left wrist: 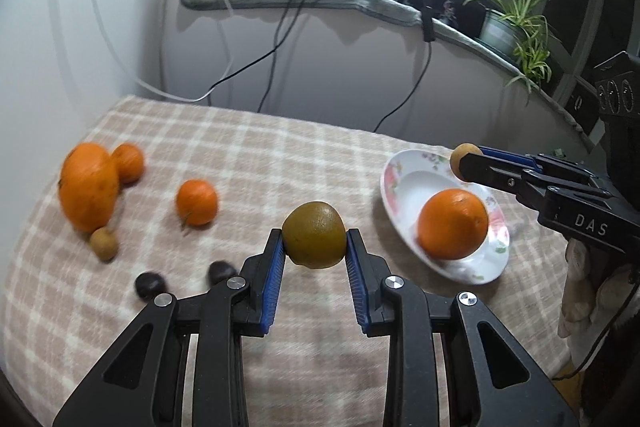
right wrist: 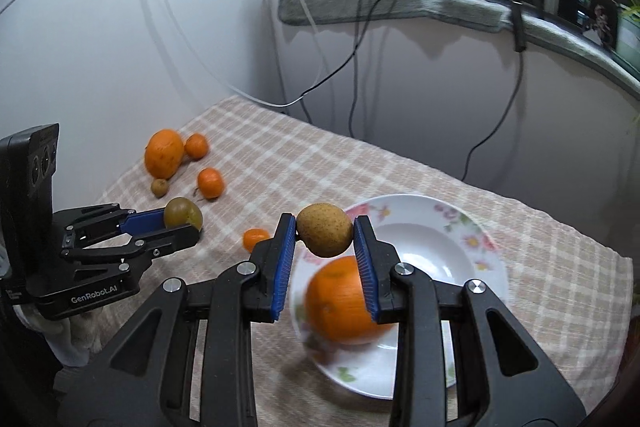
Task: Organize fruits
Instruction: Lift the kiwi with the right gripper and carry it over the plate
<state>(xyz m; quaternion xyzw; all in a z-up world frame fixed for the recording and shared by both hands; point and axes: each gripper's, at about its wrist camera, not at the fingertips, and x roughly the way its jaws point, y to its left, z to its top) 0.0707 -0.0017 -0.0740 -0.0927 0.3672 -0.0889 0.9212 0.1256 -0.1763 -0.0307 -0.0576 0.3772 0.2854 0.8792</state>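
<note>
**Over the plate: both grippers loaded, right one is basically there**

Over the checked beige tablecloth (left wrist: pixel 248 155) both tools are carrying fruit. The left gripper (left wrist: pixel 315 247) is clamped on a round greenish-brown fruit (left wrist: pixel 314 234), held up off the cloth. The right gripper (right wrist: pixel 325 239) is pinching a small speckled tan fruit (right wrist: pixel 325 229) between its blue pads.

What matters for the next move: the white floral-rimmed plate (right wrist: pixel 472 227) sits directly under and just ahead of the right gripper, with one big orange (right wrist: pixel 344 301) already in it. So the right hand is clearly the nearer one; I'd guess it only needs to lower and let go beside that orange. From the left gripper the plate lies off to the right, a fair way across the cloth, so that one has to travel sideways first.

Left on the cloth: a large orange (left wrist: pixel 89 187), two small tangerines, a small tan fruit (left wrist: pixel 104 245) and a couple of dark round things (left wrist: pixel 148 285), maybe chestnuts; it's too blurry to say.
</note>
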